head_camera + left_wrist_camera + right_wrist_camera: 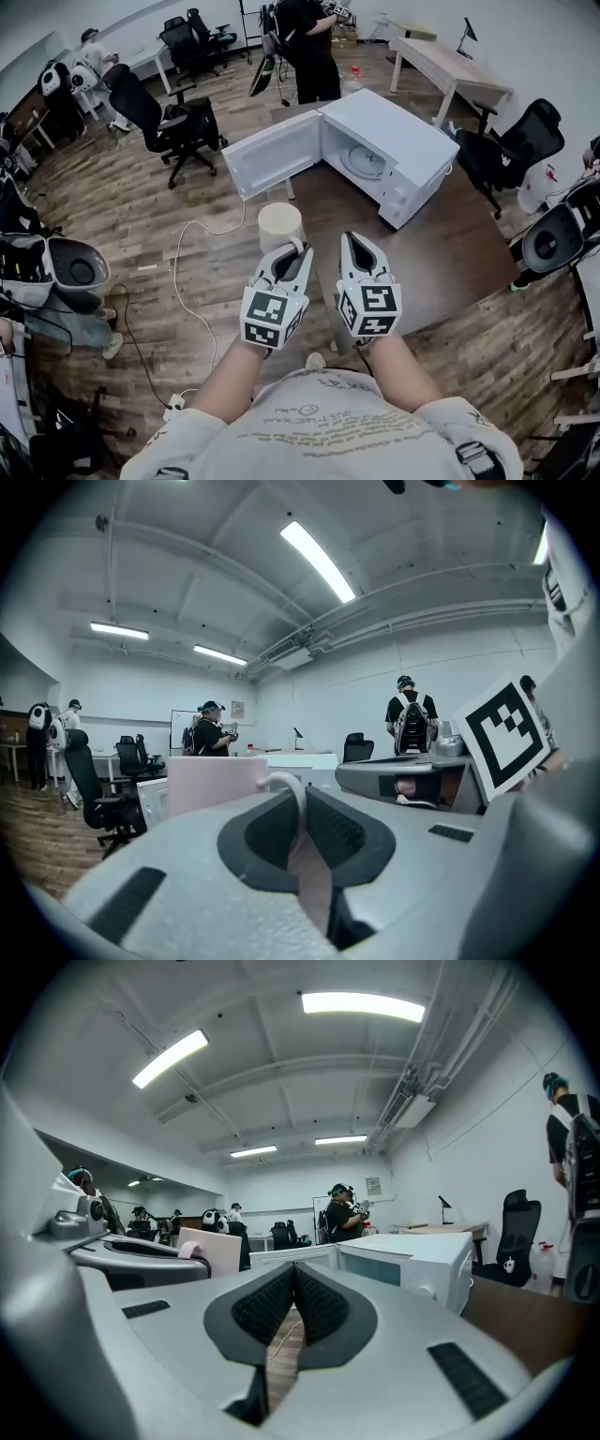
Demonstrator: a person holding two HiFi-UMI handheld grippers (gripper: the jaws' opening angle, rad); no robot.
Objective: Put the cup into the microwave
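Note:
A pale cup (279, 225) stands on the brown table (469, 244), in front of the white microwave (394, 141), whose door (272, 155) is swung wide open to the left. My left gripper (299, 247) is shut on the cup's handle (286, 786), which runs between its jaws in the left gripper view; the cup body (214, 782) sits just ahead. My right gripper (350, 238) hovers beside it to the right, shut and empty. In the right gripper view (293, 1274) the cup (216, 1252) lies left and the microwave (412, 1258) ahead right.
A person (307, 47) stands behind the microwave. Black office chairs (173, 122) stand at the left and another (511, 145) at the right. A white cable (192, 272) trails over the wooden floor. A desk (450, 61) is at the back right.

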